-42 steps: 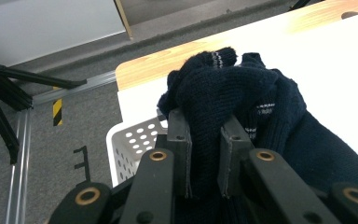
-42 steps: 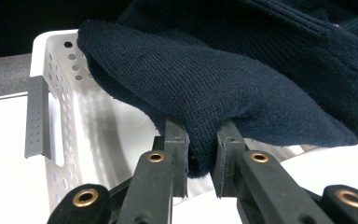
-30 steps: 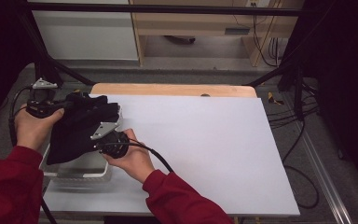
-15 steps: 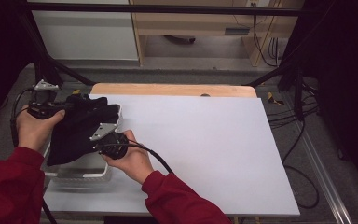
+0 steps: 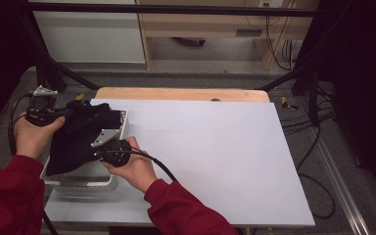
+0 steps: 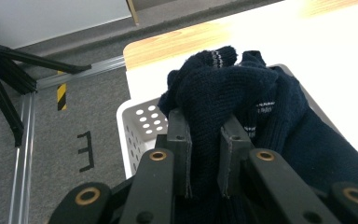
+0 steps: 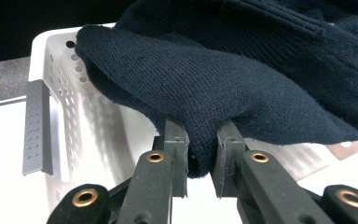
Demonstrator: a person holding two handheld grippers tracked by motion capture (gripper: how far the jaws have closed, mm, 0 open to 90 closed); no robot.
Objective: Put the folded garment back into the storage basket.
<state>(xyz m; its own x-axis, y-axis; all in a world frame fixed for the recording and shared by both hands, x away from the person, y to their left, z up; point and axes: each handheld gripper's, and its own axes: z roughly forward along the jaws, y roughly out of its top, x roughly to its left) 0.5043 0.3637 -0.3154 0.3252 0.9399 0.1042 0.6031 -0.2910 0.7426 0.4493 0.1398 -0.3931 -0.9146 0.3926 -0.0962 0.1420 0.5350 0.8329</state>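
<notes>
left gripper (image 6: 204, 154) and right gripper (image 7: 200, 158) both clamped on dark knit garment (image 5: 76, 137), lower left of frame, over white basket (image 5: 123, 120).

You've got a white sheet (image 5: 215, 156) covering the wooden tabletop (image 5: 176, 94). Grey carpet (image 6: 74, 121) around it, with black-yellow hazard tape (image 6: 61, 96) by the aluminium rail (image 6: 23, 154).

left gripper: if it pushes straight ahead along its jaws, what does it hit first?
The dark knit garment: the left gripper is already shut on a fold of it. Beyond that bunch likely lies the white perforated basket, though depth is hard to judge.
</notes>
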